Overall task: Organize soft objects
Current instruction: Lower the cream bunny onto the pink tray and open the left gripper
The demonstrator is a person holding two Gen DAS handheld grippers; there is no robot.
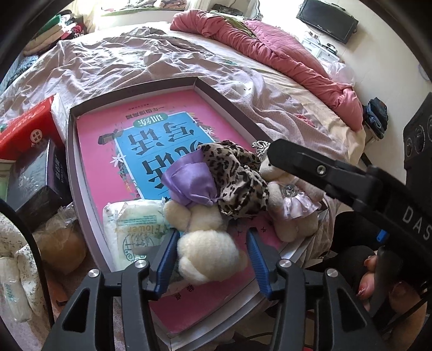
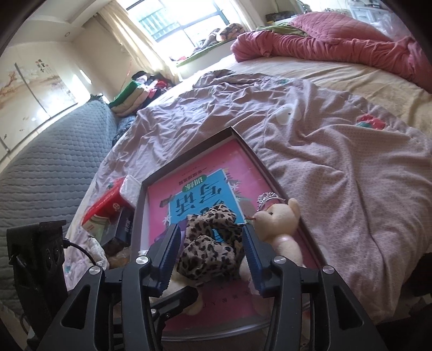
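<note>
Two tools parted, left tool (image 1: pixel 213 256) astride cream bear (image 1: pixel 208 253), right tool (image 2: pixel 210 256) astride leopard cloth (image 2: pixel 210 251), neither gripped.

At the upper right of the left wrist view we see a black monitor (image 1: pixel 328 20) against the wall. At the left edge a red carton (image 1: pixel 25 122) sits just beside a dark box (image 1: pixel 37 179). In the right wrist view we find a bright window (image 2: pixel 183 20) at the top and a grey quilted cover (image 2: pixel 51 159) at the left.
</note>
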